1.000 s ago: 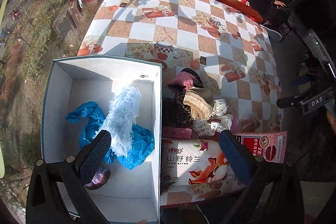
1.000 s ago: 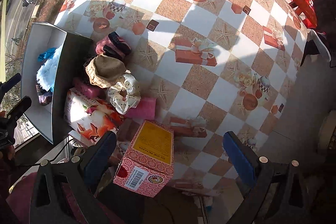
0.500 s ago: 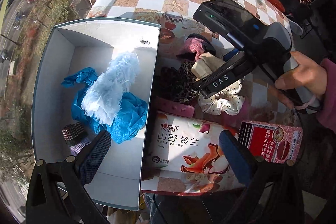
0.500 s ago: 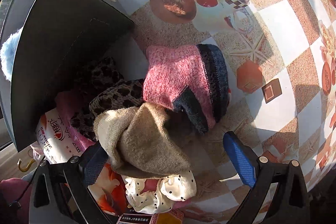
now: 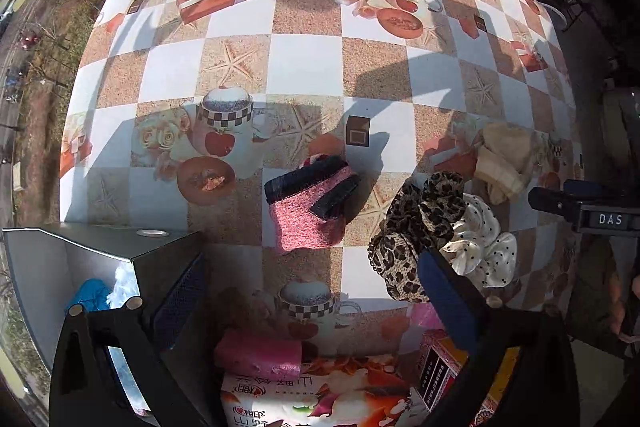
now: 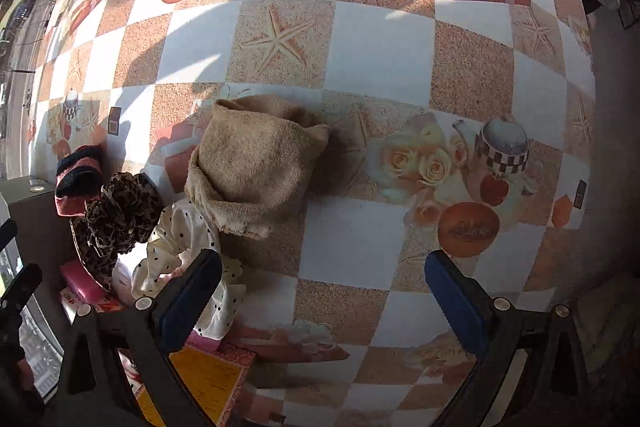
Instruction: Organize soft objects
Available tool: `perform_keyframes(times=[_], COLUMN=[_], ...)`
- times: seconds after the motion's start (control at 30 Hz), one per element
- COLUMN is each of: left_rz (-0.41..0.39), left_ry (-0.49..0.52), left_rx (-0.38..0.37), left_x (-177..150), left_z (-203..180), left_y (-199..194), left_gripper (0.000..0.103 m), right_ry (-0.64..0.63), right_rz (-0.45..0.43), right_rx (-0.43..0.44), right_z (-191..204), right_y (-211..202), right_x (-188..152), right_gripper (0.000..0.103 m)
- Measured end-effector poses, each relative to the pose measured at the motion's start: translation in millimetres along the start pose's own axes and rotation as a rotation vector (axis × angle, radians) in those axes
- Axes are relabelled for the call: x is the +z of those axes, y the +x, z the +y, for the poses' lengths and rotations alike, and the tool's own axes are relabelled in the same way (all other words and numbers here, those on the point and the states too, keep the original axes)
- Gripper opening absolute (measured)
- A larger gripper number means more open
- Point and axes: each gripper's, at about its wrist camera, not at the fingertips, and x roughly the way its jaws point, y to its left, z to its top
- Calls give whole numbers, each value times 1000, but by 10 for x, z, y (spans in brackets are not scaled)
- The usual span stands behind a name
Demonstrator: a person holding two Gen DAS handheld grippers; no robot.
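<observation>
A pink and dark knitted sock (image 5: 310, 201) lies on the checked tablecloth ahead of my open left gripper (image 5: 308, 299). A leopard scrunchie (image 5: 412, 227), a white dotted scrunchie (image 5: 480, 247) and a beige knitted piece (image 5: 500, 163) lie to its right. The grey box (image 5: 80, 255) at lower left holds blue and fluffy fabric. My right gripper (image 6: 320, 295) is open and empty, just behind the beige piece (image 6: 252, 163). The dotted scrunchie (image 6: 180, 247), leopard scrunchie (image 6: 116, 215) and sock (image 6: 78, 179) sit to its left.
A pink roll (image 5: 260, 355), a tissue pack (image 5: 320, 403) and a red carton (image 5: 444, 367) lie at the near table edge. The other gripper's body (image 5: 588, 211) shows at right. The tablecloth (image 6: 380, 47) stretches beyond the items.
Both grippers moved. The left one swung right from above the box to the table. The right one shifted right, away from the sock, and now faces the beige piece.
</observation>
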Motion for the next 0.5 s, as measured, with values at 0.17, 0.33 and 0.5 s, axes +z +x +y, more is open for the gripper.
perform_keyframes(times=[0.17, 0.33, 0.5], left_rz=[66, 140, 168], left_ry=[-42, -80, -81], left_rx=[26, 83, 74], left_x=[296, 366, 340], left_z=[-11, 61, 97], left_y=[360, 720, 802], left_gripper=[103, 103, 103], right_ry=[31, 13, 10], right_rz=[-45, -5, -27], right_rx=[38, -54, -92], right_z=[129, 263, 340], right_y=[87, 478, 484], right_x=[215, 375, 387], right_gripper=[102, 103, 103])
